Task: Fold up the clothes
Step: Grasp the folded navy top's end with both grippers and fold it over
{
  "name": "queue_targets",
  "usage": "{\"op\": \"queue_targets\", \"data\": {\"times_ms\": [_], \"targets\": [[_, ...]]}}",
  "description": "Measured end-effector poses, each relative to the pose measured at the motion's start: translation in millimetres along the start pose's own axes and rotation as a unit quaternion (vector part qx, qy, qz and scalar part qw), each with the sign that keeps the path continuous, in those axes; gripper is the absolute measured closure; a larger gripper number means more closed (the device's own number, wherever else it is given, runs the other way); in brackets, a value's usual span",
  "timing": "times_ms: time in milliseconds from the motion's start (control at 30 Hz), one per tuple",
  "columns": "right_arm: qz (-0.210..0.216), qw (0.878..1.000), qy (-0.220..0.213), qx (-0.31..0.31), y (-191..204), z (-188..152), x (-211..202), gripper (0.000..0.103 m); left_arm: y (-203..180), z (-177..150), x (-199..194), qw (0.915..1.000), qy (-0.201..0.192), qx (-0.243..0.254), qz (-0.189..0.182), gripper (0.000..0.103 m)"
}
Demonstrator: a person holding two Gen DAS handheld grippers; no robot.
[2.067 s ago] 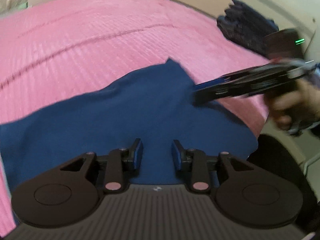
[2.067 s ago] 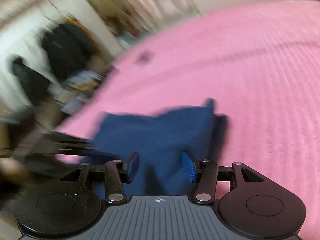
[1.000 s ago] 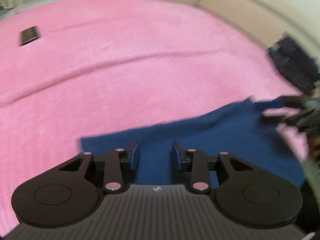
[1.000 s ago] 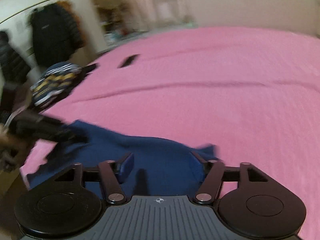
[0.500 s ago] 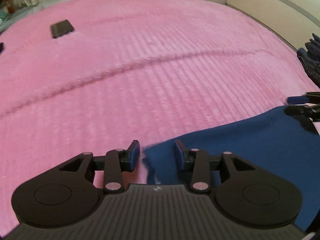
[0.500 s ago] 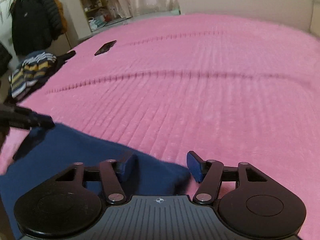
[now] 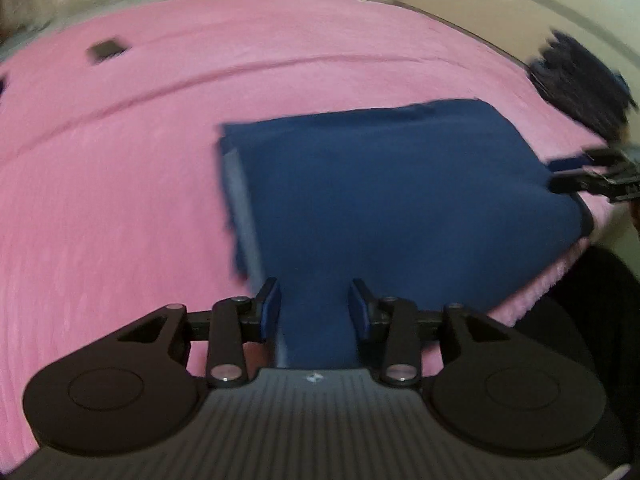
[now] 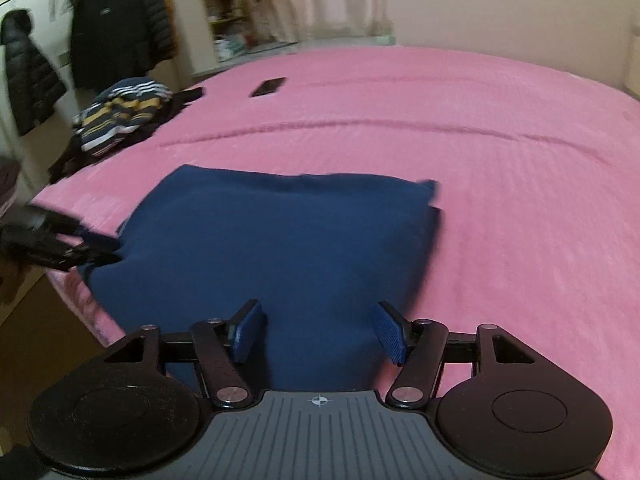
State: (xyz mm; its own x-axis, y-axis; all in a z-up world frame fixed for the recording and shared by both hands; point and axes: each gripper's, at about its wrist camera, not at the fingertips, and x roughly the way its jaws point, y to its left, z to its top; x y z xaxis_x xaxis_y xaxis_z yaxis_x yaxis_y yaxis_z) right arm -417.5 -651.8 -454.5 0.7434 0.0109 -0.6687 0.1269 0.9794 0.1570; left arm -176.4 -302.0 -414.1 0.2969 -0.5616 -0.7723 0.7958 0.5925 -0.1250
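A dark blue garment point(image 7: 380, 200) lies folded into a rough rectangle on the pink bedspread point(image 7: 120, 200), near the bed's edge. Its near edge rises in a bunched strip between the fingers of my left gripper point(image 7: 314, 310), which is shut on it. In the right wrist view the same garment point(image 8: 280, 240) narrows upward into my right gripper point(image 8: 318, 328), also shut on it. Each gripper shows in the other's view at a side edge of the cloth: the right gripper point(image 7: 560, 176) and the left gripper point(image 8: 92, 250).
A small dark flat object point(image 8: 268, 87) lies far back on the bedspread point(image 8: 500, 220). A striped clothes pile point(image 8: 120, 116) sits at the bed's left edge, and a dark garment point(image 7: 580, 80) at the right. Jackets point(image 8: 120, 28) hang on the wall.
Half a second ago the garment hung stretched between the grippers, with only a corner at each. Now it lies ahead of both as a folded rectangle on the bed.
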Motion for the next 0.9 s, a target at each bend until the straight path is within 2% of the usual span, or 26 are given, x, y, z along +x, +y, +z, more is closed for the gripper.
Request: {"op": "queue_targets", "data": {"times_ms": [67, 133, 167, 300, 367, 500, 567, 600, 667, 700, 733, 800, 900], "targets": [[-0.003, 1.0, 0.001, -0.004, 5.5, -4.0, -3.3, 0.038, 5.3, -4.3, -8.1, 0.9997, -0.001, -0.015, 0.017, 0.065], [-0.007, 1.0, 0.002, -0.009, 11.0, -8.0, -6.5, 0.038, 3.8, -4.5, -18.3, 0.999, -0.009, -0.023, 0.037, 0.072], [-0.008, 1.0, 0.003, -0.011, 13.8, -10.0, -8.2, 0.038, -0.1, -2.9, -22.8, 0.9987, -0.018, -0.023, 0.041, 0.073], [-0.015, 1.0, 0.005, -0.019, 24.8, -17.9, -14.7, 0.038, -27.5, 6.5, -28.0, 0.9981, -0.058, -0.015, 0.009, 0.071], [-0.021, 0.999, 0.008, -0.03, 29.6, -21.2, -18.1, 0.037, -43.1, 8.2, -17.3, 0.9987, -0.047, 0.02, 0.003, 0.07], [-0.054, 0.994, 0.022, -0.089, 37.1, -21.8, -30.8, 0.034, -66.6, 5.1, -7.9, 0.9927, -0.036, 0.108, 0.04, 0.07], [-0.081, 0.986, 0.023, -0.144, 45.7, -23.3, -40.3, 0.019, -69.7, 3.0, -13.6, 0.9875, -0.038, 0.142, 0.058, 0.068], [-0.086, 0.981, 0.023, -0.175, 51.8, -25.6, -42.2, 0.016, -72.4, 1.7, -16.3, 0.9835, -0.04, 0.163, 0.067, 0.064], [-0.096, 0.964, 0.03, -0.244, 68.3, -29.1, -38.8, 0.014, -83.4, -11.1, -23.9, 0.9675, -0.061, 0.229, 0.088, 0.049], [-0.102, 0.955, 0.036, -0.276, 75.4, -31.2, -33.3, 0.014, -89.5, -20.3, -27.8, 0.9561, -0.075, 0.266, 0.096, 0.035], [-0.106, 0.946, 0.04, -0.304, 80.9, -33.5, -26.7, 0.014, -97.3, -30.2, -30.4, 0.9402, -0.092, 0.312, 0.102, 0.029], [-0.114, 0.925, 0.05, -0.359, 92.0, -40.5, -11.5, 0.014, -110.2, -46.5, -29.7, 0.909, -0.107, 0.387, 0.11, 0.026], [-0.129, 0.89, 0.058, -0.434, 105.8, -51.3, 10.0, 0.015, -126.4, -63.8, -9.9, 0.8642, -0.089, 0.478, 0.13, 0.026]]}}
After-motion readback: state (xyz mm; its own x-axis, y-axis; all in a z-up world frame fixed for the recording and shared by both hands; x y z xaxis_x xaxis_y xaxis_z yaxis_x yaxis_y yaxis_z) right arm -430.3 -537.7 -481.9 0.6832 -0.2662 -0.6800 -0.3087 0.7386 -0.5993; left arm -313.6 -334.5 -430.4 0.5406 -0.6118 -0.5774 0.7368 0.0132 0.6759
